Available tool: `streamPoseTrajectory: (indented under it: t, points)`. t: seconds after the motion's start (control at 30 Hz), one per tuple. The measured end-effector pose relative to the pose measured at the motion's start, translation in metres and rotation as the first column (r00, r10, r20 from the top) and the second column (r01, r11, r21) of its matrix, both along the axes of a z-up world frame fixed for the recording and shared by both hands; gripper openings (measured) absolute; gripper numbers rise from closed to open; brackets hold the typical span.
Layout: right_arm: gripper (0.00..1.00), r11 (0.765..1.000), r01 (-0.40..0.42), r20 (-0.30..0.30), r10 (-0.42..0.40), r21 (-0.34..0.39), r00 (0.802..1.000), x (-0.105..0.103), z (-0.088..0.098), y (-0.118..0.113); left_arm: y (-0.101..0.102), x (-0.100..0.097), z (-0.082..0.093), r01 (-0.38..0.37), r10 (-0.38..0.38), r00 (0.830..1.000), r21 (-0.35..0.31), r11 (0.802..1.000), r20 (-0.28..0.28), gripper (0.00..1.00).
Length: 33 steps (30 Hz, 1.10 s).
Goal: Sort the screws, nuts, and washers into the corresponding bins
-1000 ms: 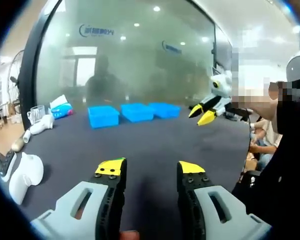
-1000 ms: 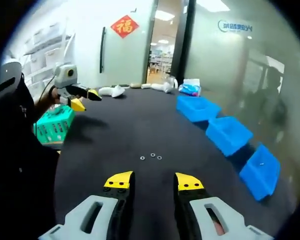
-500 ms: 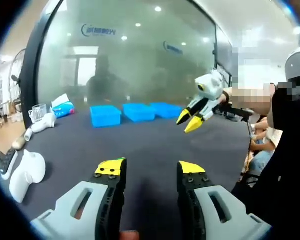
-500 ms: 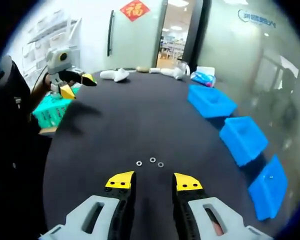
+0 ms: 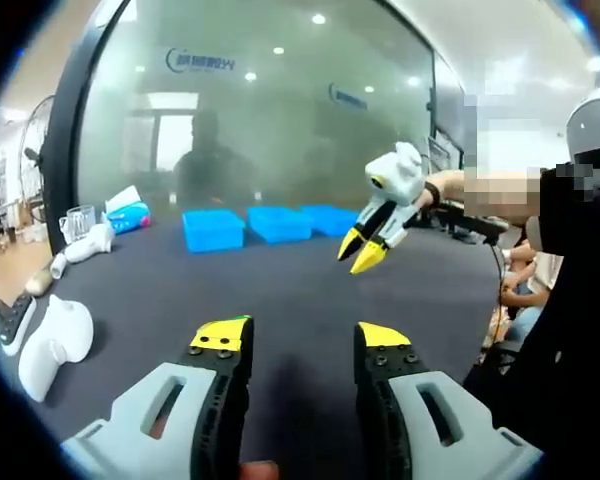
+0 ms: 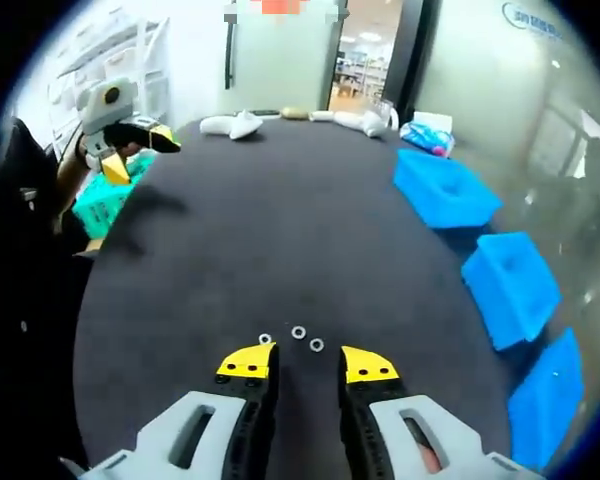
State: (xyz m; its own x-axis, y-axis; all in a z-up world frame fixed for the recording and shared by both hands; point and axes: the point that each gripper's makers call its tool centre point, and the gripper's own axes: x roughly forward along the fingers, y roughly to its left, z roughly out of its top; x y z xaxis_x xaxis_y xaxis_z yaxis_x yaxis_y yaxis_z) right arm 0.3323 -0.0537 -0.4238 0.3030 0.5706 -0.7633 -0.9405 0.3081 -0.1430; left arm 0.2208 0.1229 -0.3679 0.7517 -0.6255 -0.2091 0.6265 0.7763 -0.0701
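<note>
- Left gripper (image 5: 302, 342) is hovering above the table (image 5: 280, 290), jaws parted.
- Right gripper (image 6: 307, 366) is tilting down toward the table, jaws parted, tips near the washers (image 6: 298, 332).

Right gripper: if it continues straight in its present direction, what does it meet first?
Probably the three small washers on the dark table, just ahead of the open right gripper; depth is uncertain.

Three blue bins stand in a row on the dark table: first (image 6: 444, 187), second (image 6: 511, 286), third (image 6: 546, 400). Three small metal washers lie together on the table: one (image 6: 265, 339), another (image 6: 299, 332), the last (image 6: 317, 345). Two yellow-tipped grippers are held up: left (image 5: 298, 338) and right (image 6: 307, 363).
</note>
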Motion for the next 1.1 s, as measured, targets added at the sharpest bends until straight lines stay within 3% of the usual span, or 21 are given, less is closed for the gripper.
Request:
streamPoseTrajectory:
  t: [0.8,1.1]
  points:
    - [0.08,1.000,0.012,-0.090,-0.014,-0.024,0.996,0.010,-0.017,0.004,0.003,0.000,-0.004,-0.012,0.012,1.000,-0.007,1.000,-0.011,0.39]
    - [0.04,0.999,0.014,-0.086,-0.017,-0.032,0.996,0.008,-0.017,0.005,0.005,0.001,-0.004,-0.014,0.014,1.000,-0.009,1.000,-0.011,0.39]
